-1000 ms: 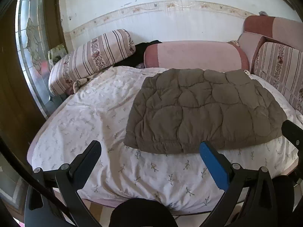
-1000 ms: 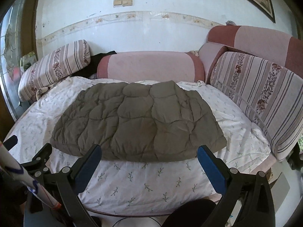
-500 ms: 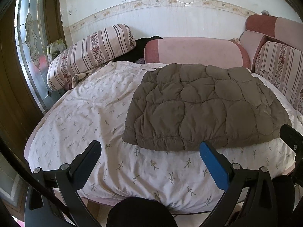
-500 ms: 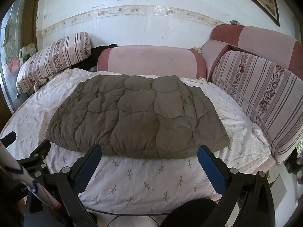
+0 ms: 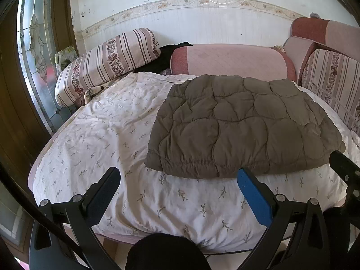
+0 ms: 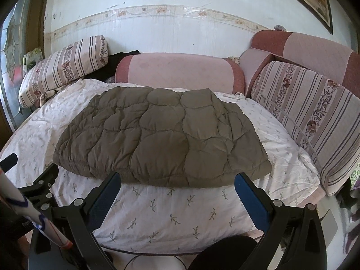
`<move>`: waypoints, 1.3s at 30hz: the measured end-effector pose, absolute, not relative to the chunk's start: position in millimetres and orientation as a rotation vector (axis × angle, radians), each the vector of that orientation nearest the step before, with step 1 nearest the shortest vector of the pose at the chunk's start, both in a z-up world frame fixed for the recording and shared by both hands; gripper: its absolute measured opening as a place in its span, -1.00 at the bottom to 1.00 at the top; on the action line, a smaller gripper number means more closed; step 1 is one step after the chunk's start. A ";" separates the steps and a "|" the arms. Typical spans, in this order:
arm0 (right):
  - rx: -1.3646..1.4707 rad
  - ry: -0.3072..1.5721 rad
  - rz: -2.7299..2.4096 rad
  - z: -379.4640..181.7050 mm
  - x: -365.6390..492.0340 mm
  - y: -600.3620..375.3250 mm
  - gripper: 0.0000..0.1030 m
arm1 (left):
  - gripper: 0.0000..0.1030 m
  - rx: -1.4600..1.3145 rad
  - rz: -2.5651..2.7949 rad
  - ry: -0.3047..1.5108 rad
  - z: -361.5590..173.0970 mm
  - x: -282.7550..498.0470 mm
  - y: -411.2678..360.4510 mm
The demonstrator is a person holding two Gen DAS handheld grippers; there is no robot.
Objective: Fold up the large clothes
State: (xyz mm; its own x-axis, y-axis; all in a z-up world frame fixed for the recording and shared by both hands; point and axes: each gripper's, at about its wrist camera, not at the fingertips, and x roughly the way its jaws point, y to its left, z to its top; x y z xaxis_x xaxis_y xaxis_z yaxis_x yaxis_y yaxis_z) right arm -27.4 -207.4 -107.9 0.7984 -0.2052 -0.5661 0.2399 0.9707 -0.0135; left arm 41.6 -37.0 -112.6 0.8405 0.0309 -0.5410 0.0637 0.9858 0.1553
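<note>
A brown quilted puffer garment (image 5: 243, 126) lies folded and flat on the white floral bedsheet (image 5: 108, 139); it also shows in the right wrist view (image 6: 162, 137). My left gripper (image 5: 177, 180) is open and empty, over the bed's front edge, just short of the garment's elastic hem. My right gripper (image 6: 177, 181) is open and empty, its fingertips level with the garment's near edge. The left gripper's frame (image 6: 42, 184) shows at the left of the right wrist view.
Striped cushions (image 5: 108, 63) (image 6: 315, 117) and a pink bolster (image 6: 177, 69) line the bed's far and right sides. A dark cloth (image 5: 166, 56) lies behind the bolster. A stained-glass door (image 5: 33, 51) stands at left. The bed's front edge (image 6: 175, 236) is just below my grippers.
Both grippers have moved forward toward the bed, so the brown garment looks nearer and larger. The garment has not moved. Both grippers stay open.
</note>
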 end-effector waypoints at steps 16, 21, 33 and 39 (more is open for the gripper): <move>0.027 0.634 -0.266 -116.9 -23.9 -208.0 0.99 | 1.00 0.168 -0.009 0.567 -113.7 41.8 -36.6; 0.025 0.639 -0.267 -119.0 -23.0 -209.3 0.99 | 1.00 0.170 -0.012 0.567 -113.8 41.0 -36.8; 0.020 0.652 -0.269 -124.3 -21.8 -211.7 0.99 | 1.00 0.170 -0.012 0.569 -114.0 41.2 -37.7; 0.021 0.655 -0.268 -125.0 -21.4 -211.2 0.99 | 1.00 0.173 -0.012 0.568 -113.8 40.7 -37.9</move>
State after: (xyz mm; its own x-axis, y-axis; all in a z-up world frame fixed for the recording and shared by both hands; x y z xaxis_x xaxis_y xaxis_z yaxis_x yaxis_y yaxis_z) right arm -21.4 -211.2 -125.0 0.7598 -0.2394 -0.6044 0.2525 0.9654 -0.0649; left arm 40.7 -37.9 -113.8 0.8431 0.0361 -0.5365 0.0591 0.9855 0.1593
